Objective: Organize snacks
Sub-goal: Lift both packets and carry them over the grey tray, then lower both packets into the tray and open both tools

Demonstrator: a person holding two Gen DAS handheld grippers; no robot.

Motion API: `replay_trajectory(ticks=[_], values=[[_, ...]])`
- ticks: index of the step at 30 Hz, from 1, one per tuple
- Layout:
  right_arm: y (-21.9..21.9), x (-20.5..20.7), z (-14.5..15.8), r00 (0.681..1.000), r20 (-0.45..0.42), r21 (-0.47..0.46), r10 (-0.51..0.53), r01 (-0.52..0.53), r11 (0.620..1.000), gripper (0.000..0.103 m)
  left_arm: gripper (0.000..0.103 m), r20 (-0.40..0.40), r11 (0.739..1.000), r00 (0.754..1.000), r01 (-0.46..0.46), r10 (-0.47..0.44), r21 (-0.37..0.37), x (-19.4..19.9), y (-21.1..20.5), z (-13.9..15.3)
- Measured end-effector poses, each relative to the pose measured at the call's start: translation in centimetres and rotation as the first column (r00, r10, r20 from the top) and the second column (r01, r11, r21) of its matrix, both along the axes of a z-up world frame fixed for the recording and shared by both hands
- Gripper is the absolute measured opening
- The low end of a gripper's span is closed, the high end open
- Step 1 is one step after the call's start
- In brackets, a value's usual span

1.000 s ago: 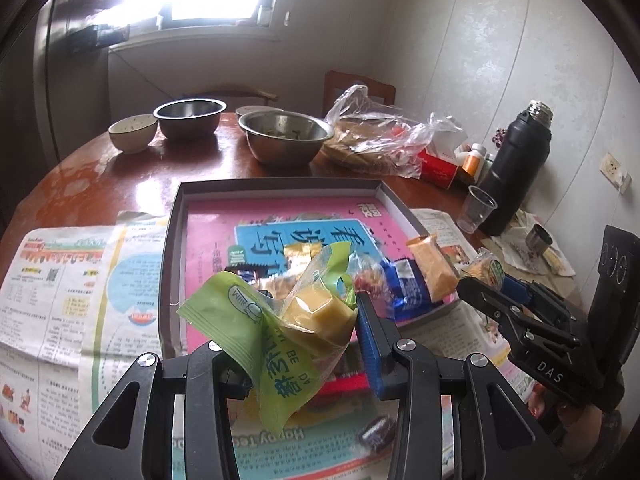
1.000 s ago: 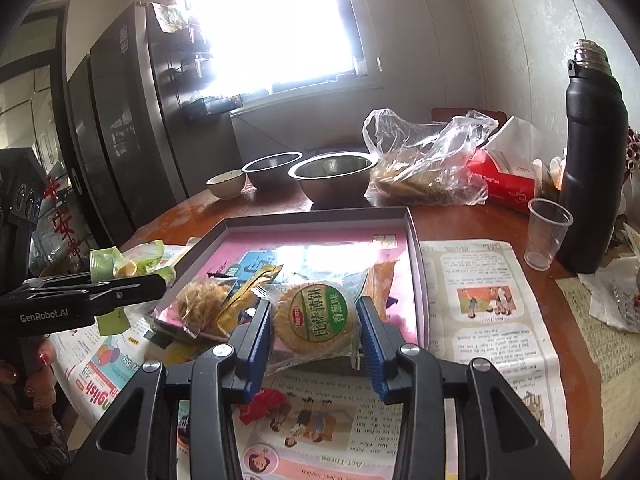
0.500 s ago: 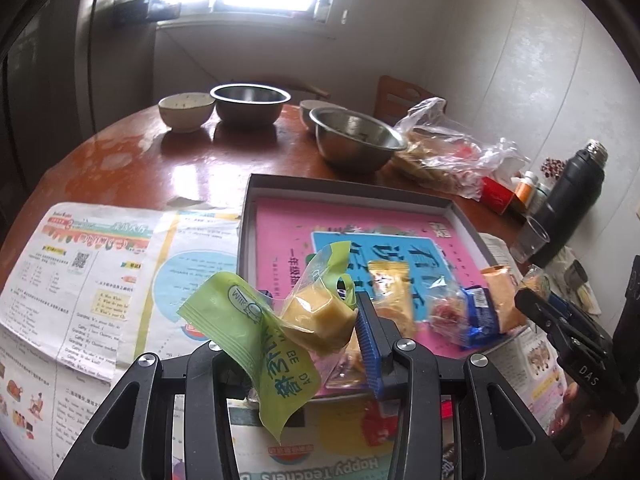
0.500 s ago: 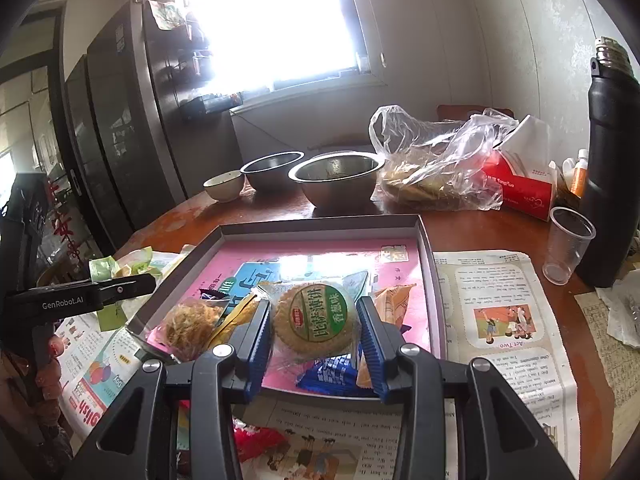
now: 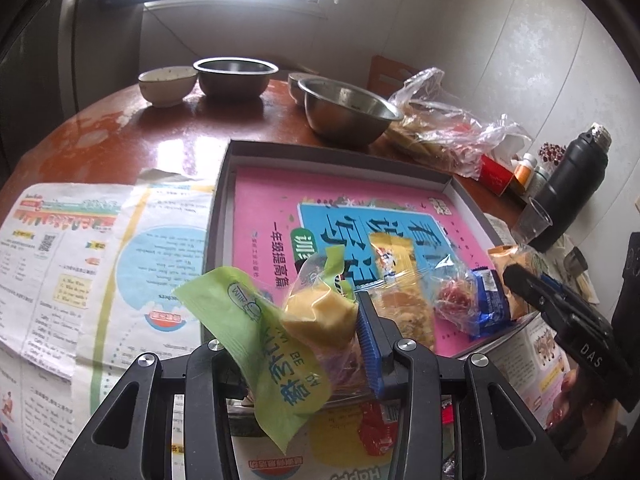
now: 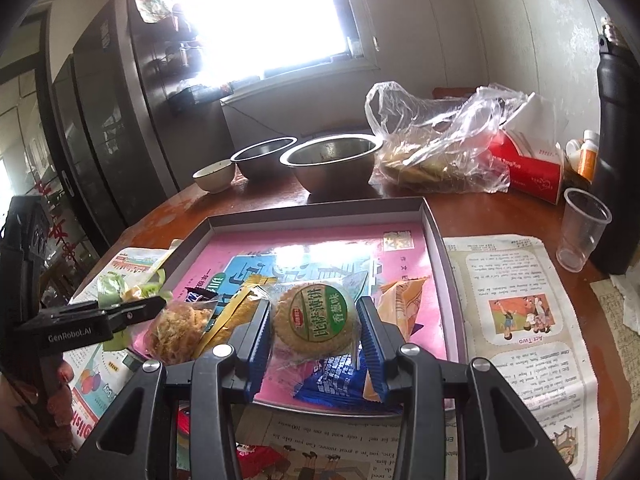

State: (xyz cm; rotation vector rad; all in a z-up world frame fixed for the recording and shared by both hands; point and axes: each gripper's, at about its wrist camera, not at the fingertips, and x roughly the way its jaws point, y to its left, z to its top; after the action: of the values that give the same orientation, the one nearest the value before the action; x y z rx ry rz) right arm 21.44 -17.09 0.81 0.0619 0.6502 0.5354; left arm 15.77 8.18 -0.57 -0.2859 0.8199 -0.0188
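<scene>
My left gripper (image 5: 304, 340) is shut on a green-wrapped yellow cake snack (image 5: 316, 316), held over the near left corner of the grey tray (image 5: 218, 216) with its pink book lining. My right gripper (image 6: 314, 332) is shut on a round cracker pack with a green label (image 6: 314, 318), held above the tray's (image 6: 434, 224) near edge. Several snacks lie in the tray: a blue packet (image 6: 336, 380), an orange packet (image 6: 400, 300), a clear bag of shredded snack (image 6: 176, 330) and a yellow stick packet (image 6: 236, 312). The left gripper also shows in the right wrist view (image 6: 132, 312).
Newspaper (image 5: 80, 248) covers the round wooden table around the tray. Two steel bowls (image 6: 332, 160) and a small ceramic bowl (image 6: 214, 174) stand behind it. A plastic bag of food (image 6: 436, 152), red tissue box (image 6: 528, 168), plastic cup (image 6: 582, 228) and black flask (image 6: 616, 152) are at the right.
Both grippers have moved forward over the tray with their snacks still held. The left one has swung left toward the tray's left side.
</scene>
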Motion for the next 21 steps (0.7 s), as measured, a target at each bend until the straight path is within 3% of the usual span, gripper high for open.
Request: replay_trajectory(ticks=[21], values=[[1.2,1.7,-1.3,0.999,-0.041,-0.007,-0.009,0.008,1.0,0.043,0.043,-0.014,1.0,1.0,0.017,-0.018,-0.02,0.6,0.0,-0.8]])
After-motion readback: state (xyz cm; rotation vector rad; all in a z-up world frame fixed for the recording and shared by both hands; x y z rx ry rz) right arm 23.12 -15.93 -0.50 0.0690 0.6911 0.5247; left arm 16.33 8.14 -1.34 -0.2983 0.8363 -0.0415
